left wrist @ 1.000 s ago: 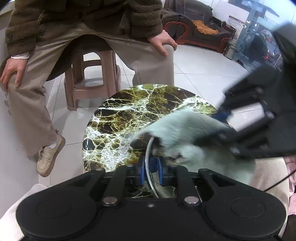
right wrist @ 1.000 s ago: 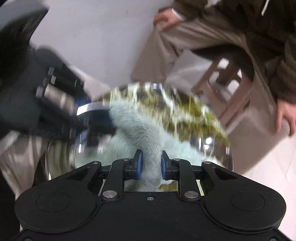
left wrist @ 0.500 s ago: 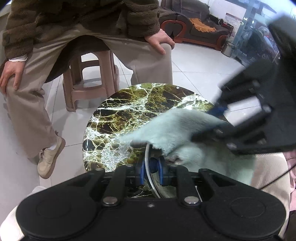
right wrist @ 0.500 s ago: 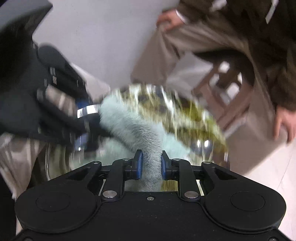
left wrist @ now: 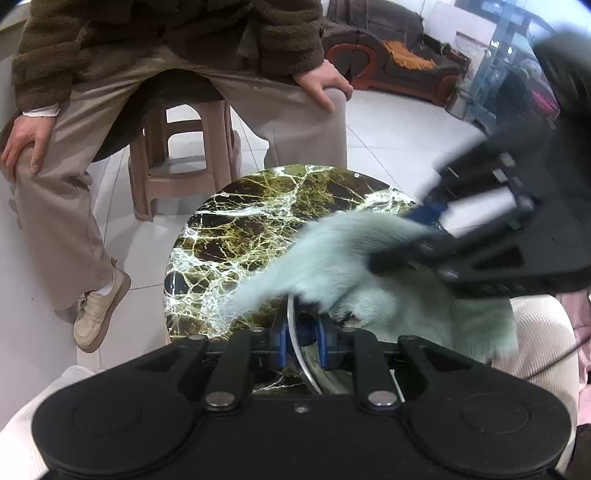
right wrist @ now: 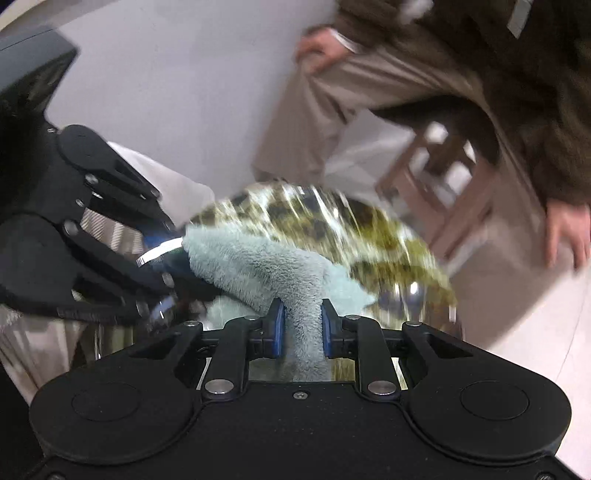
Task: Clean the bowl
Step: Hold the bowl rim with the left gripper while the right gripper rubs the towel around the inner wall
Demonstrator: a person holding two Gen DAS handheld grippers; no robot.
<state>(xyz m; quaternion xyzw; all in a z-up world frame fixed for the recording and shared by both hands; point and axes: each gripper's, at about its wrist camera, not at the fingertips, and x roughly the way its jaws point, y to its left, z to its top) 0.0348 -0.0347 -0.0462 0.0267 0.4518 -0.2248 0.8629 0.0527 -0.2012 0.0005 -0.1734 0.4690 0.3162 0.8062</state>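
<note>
A: Start at the fingers. What has the left gripper (left wrist: 301, 341) got?

B: Its blue pads (left wrist: 281, 341) are closed on the thin metal rim of the bowl (left wrist: 295, 343), one pad on each side of the edge. The rim runs as a bright curved strip between them and on down toward the gripper body.

A: And the right gripper (right wrist: 300, 328)?

B: Pinched tight on a fluffy pale green cloth (right wrist: 258, 264). The cloth rises between the blue pads, bends over and runs to the left, where its end touches the bowl's rim just beside the left gripper's fingers (right wrist: 110, 254).

A: Where is the bowl, then?

B: Held up by its edge in the left gripper, over the near side of a round table with a dark green and white marble top (left wrist: 240, 236). In the left wrist view the cloth (left wrist: 354, 258) lies over the bowl and hides most of it. In the right wrist view the shiny inside (right wrist: 413, 295) shows below and to the right of the cloth, mirroring the marble, all blurred.

A: And further out?

B: Past the table a person in a brown fleece jacket (left wrist: 166, 33) and beige trousers sits on a brown plastic stool (left wrist: 181, 162), a hand on each knee. The floor is white tile (left wrist: 388, 133), and a dark sofa (left wrist: 388, 62) stands far behind
</note>
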